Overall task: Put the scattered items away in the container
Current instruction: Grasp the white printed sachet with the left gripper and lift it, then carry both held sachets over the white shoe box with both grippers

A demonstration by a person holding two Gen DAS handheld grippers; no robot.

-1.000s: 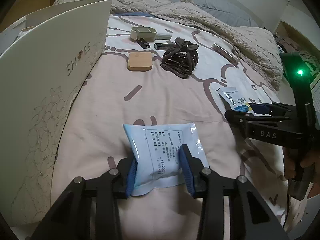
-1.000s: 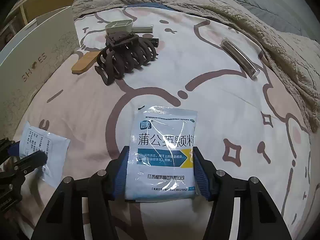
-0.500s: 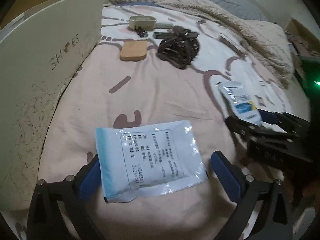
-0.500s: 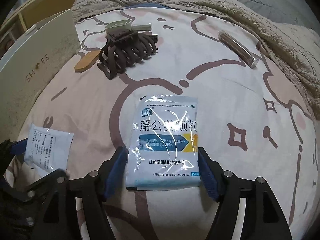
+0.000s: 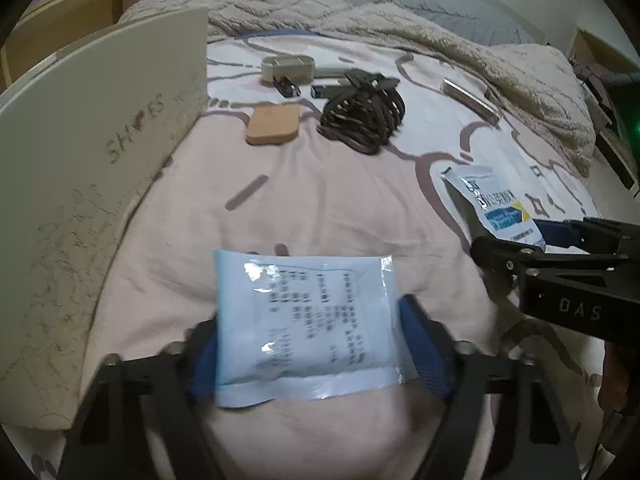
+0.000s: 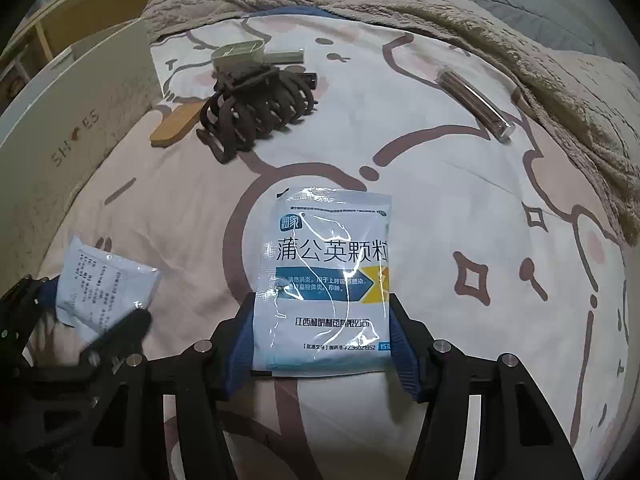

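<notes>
left claw (image 5: pixel 308 344) pads bracket pale sachet (image 5: pixel 306 320) | right claw (image 6: pixel 322 340) brackets printed sachet (image 6: pixel 326 292), front legible only right view

A bed (image 6: pixel 460 184) with patterned sheet carries 2 sachets (image 6: pixel 326 280), hair claw (image 6: pixel 256 108), shoebox (image 5: pixel 100 168), wooden block (image 5: pixel 273 124).

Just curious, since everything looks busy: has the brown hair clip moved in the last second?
No. The hair clip still lies beside the tan pad, close to the green tray.

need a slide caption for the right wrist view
Right gripper closes on a printed blue-and-white medicine sachet on the cartoon-print bedsheet.
</notes>
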